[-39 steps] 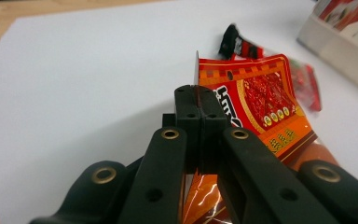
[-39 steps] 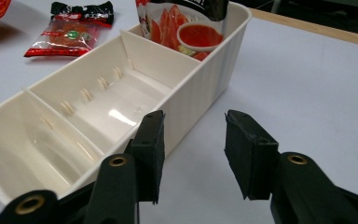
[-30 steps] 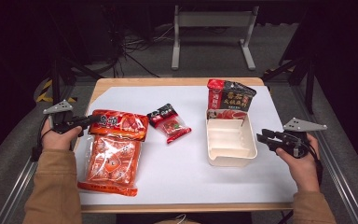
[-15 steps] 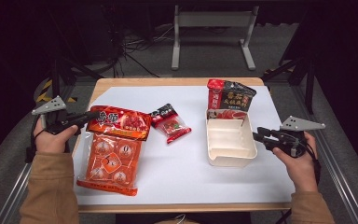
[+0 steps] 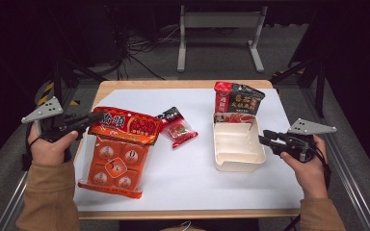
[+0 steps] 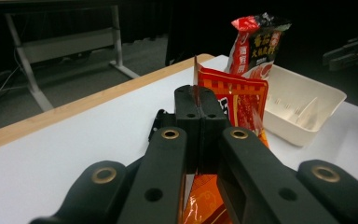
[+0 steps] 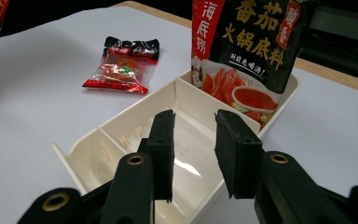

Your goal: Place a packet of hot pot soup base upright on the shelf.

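Two grippers work over a table (image 5: 183, 192) covered with a white sheet. At the left edge, the left gripper (image 5: 92, 118) is clamped tight on the top corner of a large orange bag (image 5: 118, 154); in the left gripper view the thin seal of the bag (image 6: 233, 100) stands between the closed pads. The bag hangs from this grip, lifted at its top, while its lower end seems to touch the sheet near the front left corner. To do this step well, I think the grip should stay firm on the seal, and the bag should be raised enough to clear the small red packet (image 5: 177, 129) that lies just beside it, toward the middle of the table.

Near the right edge is a white tray (image 5: 236, 159) with dividers, and a dark sauce pouch (image 5: 238, 101) stands upright in its far compartment. The right gripper (image 5: 264, 141) holds nothing, its jaws partly open, just beside the right wall of the tray. The bag is well apart from this tray.
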{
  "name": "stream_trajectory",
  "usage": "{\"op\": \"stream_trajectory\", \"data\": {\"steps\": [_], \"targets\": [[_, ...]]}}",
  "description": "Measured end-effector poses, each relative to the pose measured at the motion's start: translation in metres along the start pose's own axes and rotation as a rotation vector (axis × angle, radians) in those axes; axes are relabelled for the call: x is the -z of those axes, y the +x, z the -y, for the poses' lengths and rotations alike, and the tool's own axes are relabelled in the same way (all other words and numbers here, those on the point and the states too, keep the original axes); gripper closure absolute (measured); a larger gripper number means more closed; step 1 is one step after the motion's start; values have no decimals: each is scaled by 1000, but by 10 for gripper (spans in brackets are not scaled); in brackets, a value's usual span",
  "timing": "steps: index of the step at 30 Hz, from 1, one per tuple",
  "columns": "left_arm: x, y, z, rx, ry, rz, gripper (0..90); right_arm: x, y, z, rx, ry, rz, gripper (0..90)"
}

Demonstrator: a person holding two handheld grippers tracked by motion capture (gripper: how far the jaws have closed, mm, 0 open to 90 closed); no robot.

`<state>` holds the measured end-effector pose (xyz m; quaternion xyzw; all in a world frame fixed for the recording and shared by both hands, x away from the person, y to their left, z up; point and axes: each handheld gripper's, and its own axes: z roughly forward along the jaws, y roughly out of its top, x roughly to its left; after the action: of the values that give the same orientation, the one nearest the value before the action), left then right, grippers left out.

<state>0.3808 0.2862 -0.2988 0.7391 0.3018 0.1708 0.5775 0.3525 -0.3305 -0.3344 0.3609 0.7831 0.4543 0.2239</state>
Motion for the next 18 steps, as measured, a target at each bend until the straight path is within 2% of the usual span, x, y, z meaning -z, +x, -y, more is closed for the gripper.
{"op": "stream_trajectory", "data": {"steps": [5, 9, 13, 18], "targets": [[3, -8, -5, -8, -30, 21, 900, 1, 2, -1, -2, -2, -3, 676], [7, -20, -12, -43, -57, 35, 900, 3, 4, -4, 3, -14, -12, 676], [14, -34, -20, -77, -76, 24, 900, 4, 3, -4, -12, -15, -19, 681], [19, -45, -25, -97, -112, 39, 900, 6, 3, -4, -23, -32, -31, 683]]}}
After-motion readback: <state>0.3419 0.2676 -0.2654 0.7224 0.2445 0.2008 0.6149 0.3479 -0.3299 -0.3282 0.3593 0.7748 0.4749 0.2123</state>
